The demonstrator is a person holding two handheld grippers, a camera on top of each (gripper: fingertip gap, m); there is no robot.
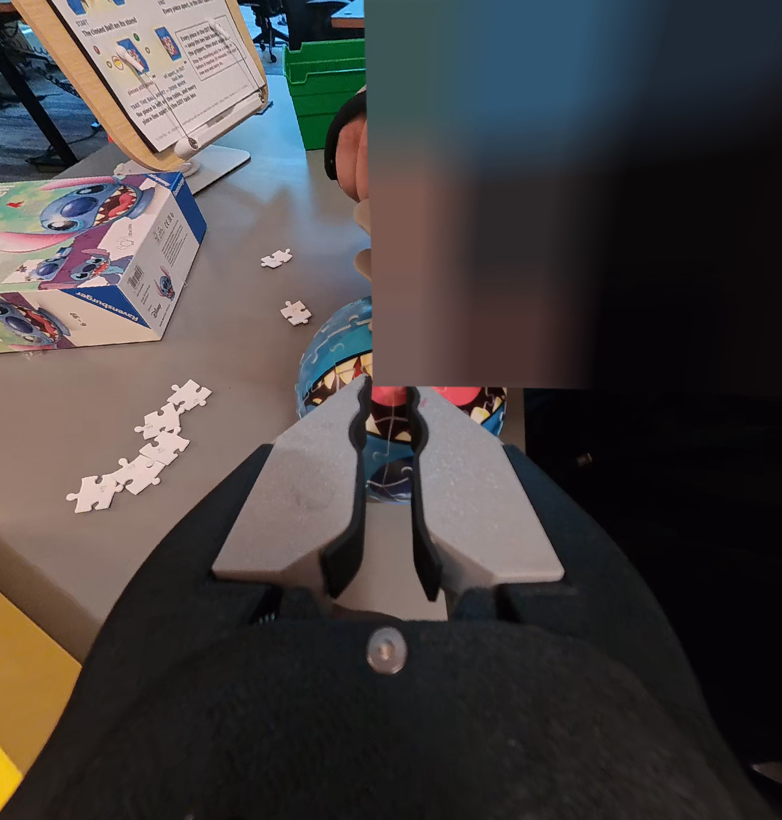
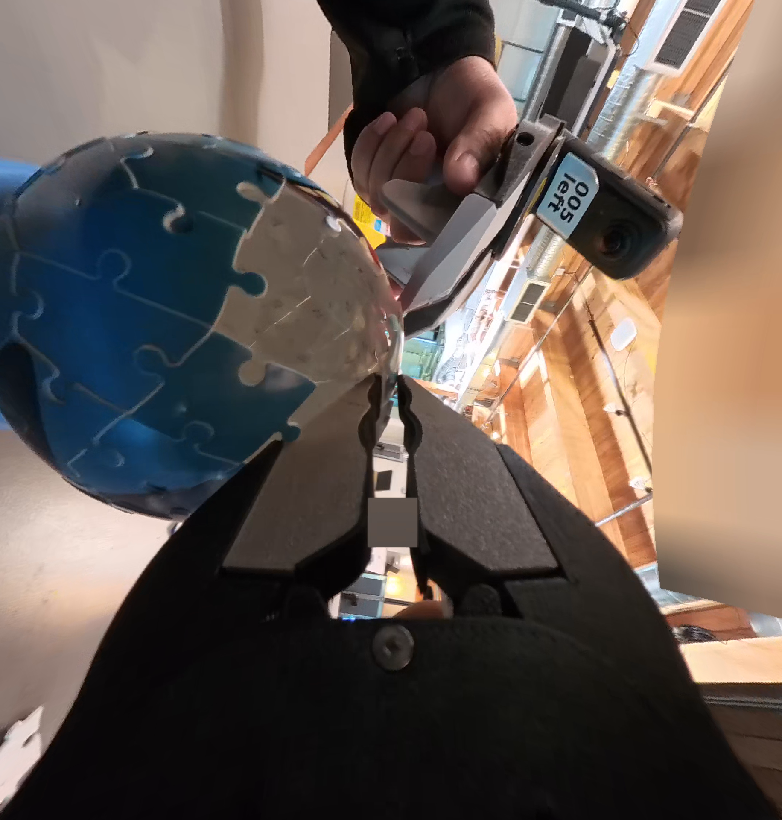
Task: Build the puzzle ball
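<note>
We are holding the half-built puzzle ball with its rim pinched in our nearly closed right claw, while our left claw, slightly parted and gripping nothing, is hovering just before it, loose pieces lying on the counter to its left.

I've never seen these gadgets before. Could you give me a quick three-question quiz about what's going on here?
1. True or false: the puzzle ball is finished.
2. The loose pieces on the table lie: A) picture side up, B) white side up, C) stacked in a pile.
3. Fill in: the right hand-held gripper pinches the ball's open ____.
Key: 1 false, a gap shows its pale inside; 2 B; 3 rim.
</note>
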